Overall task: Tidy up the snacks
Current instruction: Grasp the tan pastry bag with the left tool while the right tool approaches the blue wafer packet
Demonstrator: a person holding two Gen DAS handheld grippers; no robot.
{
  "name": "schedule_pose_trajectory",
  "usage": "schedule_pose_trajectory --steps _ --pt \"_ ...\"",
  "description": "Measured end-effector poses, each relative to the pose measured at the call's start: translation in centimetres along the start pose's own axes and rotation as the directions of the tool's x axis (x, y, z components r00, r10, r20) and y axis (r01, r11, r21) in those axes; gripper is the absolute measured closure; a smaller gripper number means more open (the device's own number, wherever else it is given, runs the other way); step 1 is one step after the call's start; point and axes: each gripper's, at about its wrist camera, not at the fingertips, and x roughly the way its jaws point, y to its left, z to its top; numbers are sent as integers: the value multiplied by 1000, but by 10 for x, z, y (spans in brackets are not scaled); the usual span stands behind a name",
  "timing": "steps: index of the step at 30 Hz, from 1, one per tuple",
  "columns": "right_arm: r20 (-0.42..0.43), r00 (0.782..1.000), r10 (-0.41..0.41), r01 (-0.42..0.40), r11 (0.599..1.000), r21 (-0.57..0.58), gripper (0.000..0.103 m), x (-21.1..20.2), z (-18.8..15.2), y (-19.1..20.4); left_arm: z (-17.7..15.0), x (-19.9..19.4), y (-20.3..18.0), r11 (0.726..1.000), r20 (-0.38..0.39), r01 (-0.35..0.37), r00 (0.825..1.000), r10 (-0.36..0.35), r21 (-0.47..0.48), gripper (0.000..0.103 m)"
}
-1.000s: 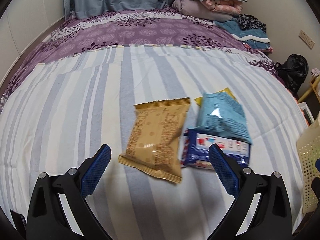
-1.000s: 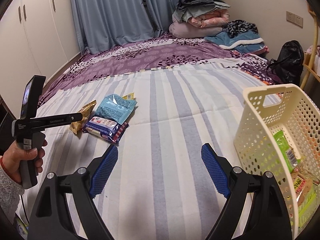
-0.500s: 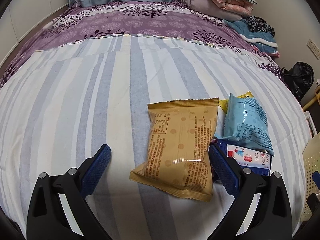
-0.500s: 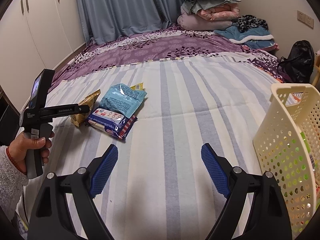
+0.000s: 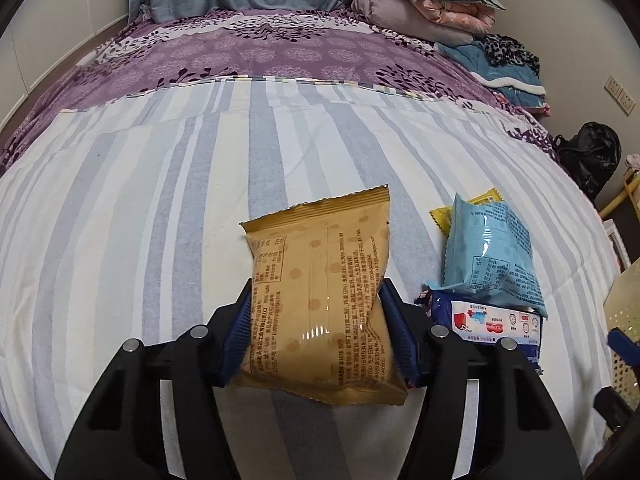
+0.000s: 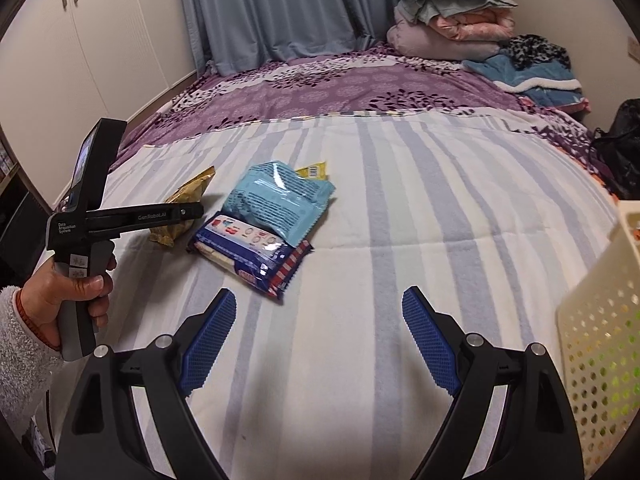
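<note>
A tan snack packet lies on the striped sheet. My left gripper is closing on it, and its blue pads press both of the packet's sides. Just right of it a light blue packet rests on a dark blue one, with a yellow packet peeking out behind. In the right wrist view my right gripper stands open over bare sheet, short of the same pile. A hand holds the left gripper at the tan packet. The cream basket sits at the right.
The bed carries a striped sheet in front and a purple floral one behind. Folded bedding is piled at the far right corner. A black bag stands beside the bed, and white wardrobe doors line the left wall.
My left gripper went from wide open to shut on the tan packet's sides. The right gripper, still open, drifted left toward the pile, and the basket slid further to the right edge of its view.
</note>
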Motion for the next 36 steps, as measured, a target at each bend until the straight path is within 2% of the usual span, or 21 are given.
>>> schedule_pose_trajectory --steps 7,12,23,30,33,36 --pt "-15 996 84 -85 993 -80 18 27 12 23 -3 -13 6 1000 34 -21 999 21 3 44" --pt "-45 983 179 -183 979 -86 18 51 26 34 -5 -26 8 1000 55 -29 998 28 3 44" --pt "-81 970 229 -239 959 -151 18 83 43 49 -12 -41 12 1000 63 -26 998 27 -10 44" --pt "-136 951 277 -298 941 -161 17 73 25 57 -12 -45 13 1000 70 -19 997 19 -9 44" --pt "-143 949 280 -303 937 -175 17 67 17 61 -13 -46 13 1000 72 -17 997 18 -8 44" --pt "-140 956 256 -278 945 -174 23 69 17 63 -13 -47 13 1000 71 -17 997 17 -12 44"
